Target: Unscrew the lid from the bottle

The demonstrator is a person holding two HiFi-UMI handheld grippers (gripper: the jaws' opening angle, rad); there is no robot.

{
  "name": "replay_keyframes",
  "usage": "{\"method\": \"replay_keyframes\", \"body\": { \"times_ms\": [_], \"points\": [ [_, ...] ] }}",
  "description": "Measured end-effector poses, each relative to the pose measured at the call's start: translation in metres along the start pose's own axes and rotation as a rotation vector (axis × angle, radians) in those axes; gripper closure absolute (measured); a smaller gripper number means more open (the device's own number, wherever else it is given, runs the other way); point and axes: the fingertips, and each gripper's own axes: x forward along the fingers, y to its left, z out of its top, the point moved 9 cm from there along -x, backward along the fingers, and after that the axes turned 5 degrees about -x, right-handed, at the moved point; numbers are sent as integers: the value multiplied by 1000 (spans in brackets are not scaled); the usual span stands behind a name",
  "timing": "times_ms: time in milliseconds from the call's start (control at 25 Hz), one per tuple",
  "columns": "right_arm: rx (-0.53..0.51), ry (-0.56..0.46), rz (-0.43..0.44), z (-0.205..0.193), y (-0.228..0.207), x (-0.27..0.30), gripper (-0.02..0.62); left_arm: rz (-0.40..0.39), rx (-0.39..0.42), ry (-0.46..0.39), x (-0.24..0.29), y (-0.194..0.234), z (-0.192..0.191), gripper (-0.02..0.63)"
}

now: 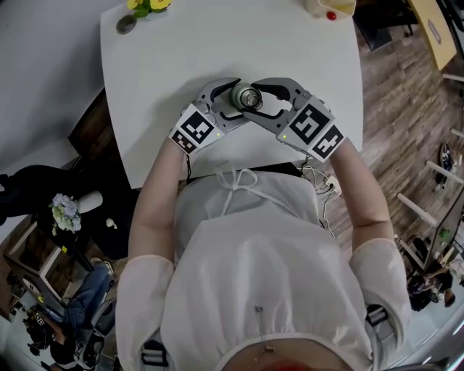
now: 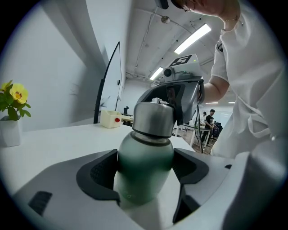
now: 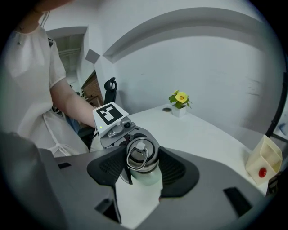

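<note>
Green bottle (image 2: 144, 166); flower (image 1: 150, 4) L, box (image 1: 322, 7) R

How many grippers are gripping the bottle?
2: the left gripper clamps the body of the green metal bottle; the right gripper grips its silver steel lid.

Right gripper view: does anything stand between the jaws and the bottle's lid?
Nothing visible does. The right gripper has its pads pressed on both sides of the lid, and the left gripper clamps the bottle by its green body below.
</note>
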Motion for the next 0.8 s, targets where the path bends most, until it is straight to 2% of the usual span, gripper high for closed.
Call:
{"method": "replay_keyframes", "body": {
  "times_ms": [160, 360, 640, 720, 800],
  "points": [
    [-115, 84, 82, 7, -5, 2, 356, -1, -6, -3, 0, 0, 0, 213],
    [-312, 223, 159, 18, -5, 6, 354, 0, -12, 1, -2, 0, 0, 213],
    [-534, 325, 213, 25, 1, 11, 356, 0, -27, 18, -2, -1, -3, 212],
    [-564, 338, 216, 27, 2, 12, 354, 1, -27, 13, -2, 0, -2, 212],
    [-529, 335, 194, 27, 1, 11, 353, -1, -29, 12, -2, 0, -1, 212]
  ]
}}
